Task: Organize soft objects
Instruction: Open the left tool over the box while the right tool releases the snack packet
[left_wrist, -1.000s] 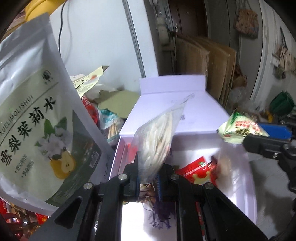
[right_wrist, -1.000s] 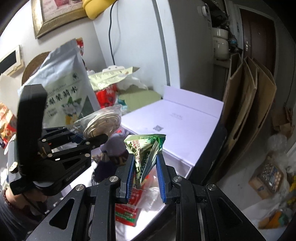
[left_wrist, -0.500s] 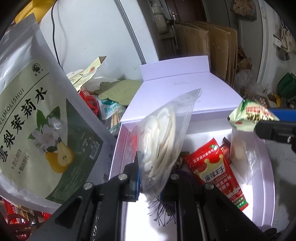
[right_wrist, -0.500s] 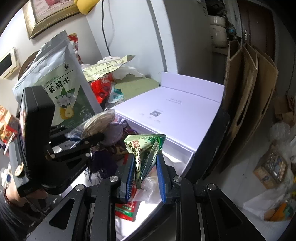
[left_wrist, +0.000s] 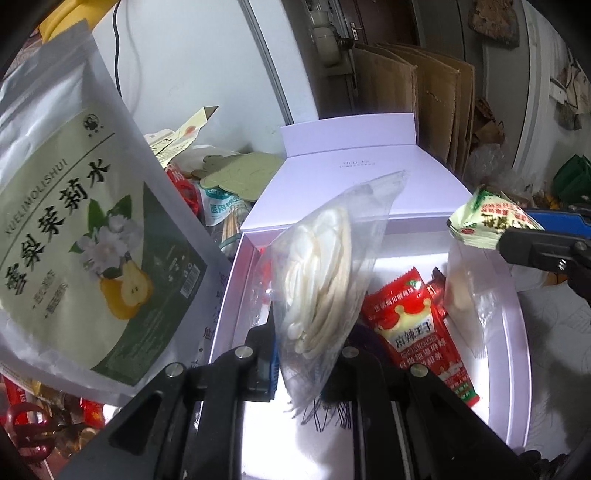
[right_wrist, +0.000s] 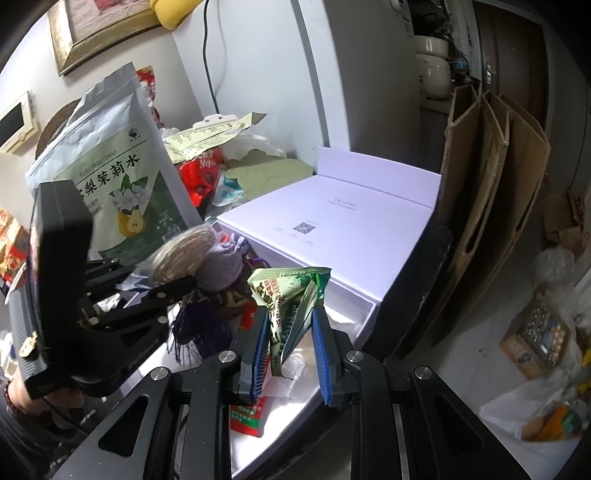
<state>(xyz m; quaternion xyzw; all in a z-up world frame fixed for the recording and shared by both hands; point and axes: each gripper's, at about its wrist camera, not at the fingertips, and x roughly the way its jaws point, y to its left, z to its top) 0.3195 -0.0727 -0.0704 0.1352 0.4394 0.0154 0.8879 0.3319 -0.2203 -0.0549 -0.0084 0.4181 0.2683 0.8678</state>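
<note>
Over the white box (left_wrist: 517, 332), our left tongs (left_wrist: 310, 354) pinch the clear bag (left_wrist: 325, 280) and our right tongs (right_wrist: 288, 332) the green packet (right_wrist: 288, 295); we should lower both before letting go.

A clear bag (left_wrist: 325, 280) of white coiled strips stands upright, pinched above the open white box (left_wrist: 236, 295). A green snack packet (right_wrist: 291, 306) stands crumpled, clamped over the same box. Inside lie a red sachet (left_wrist: 413, 325) and a purple tasselled pouch (right_wrist: 221, 266).
</note>
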